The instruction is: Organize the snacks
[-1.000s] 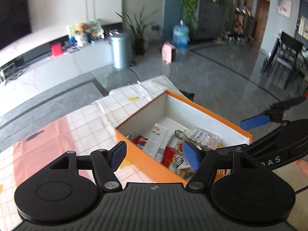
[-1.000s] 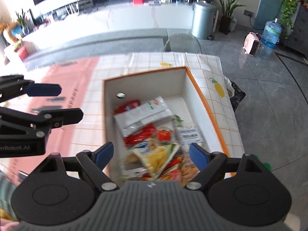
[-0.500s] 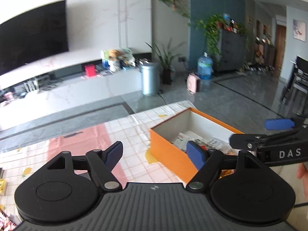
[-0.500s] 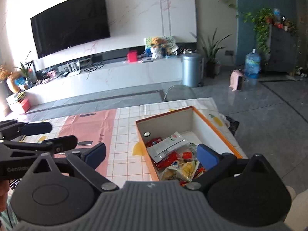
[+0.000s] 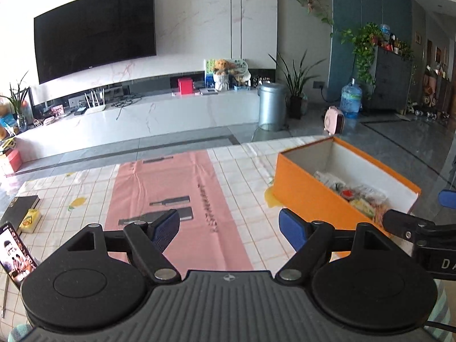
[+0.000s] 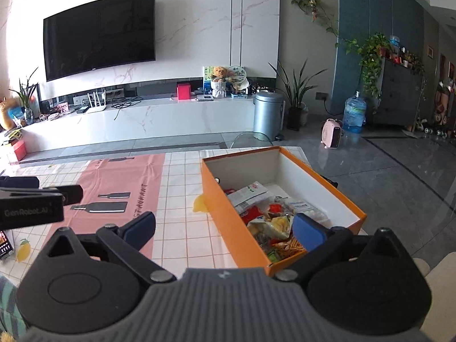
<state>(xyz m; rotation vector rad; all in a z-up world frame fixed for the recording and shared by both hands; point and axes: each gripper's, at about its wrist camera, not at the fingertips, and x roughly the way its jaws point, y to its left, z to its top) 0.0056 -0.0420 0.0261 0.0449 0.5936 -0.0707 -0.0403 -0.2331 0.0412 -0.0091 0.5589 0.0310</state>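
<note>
Both hand-held grippers are released, with nothing between the fingers: the left (image 5: pixel 229 226) has just been opening over the pink mat (image 5: pixel 182 188); the right (image 6: pixel 225 229) gapes near the orange box (image 6: pixel 228 199). Snacks (image 6: pixel 270 222) lie inside it, at the table's (image 6: pixel 182 228) right.

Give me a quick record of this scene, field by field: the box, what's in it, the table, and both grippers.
box: orange box, open top, on the table's right part
contents: snack packets piled inside
table: checked cloth with a pink mat
left gripper: open, empty, over the mat
right gripper: open, empty, at the box's near end
other: phone at the table's left edge
</note>
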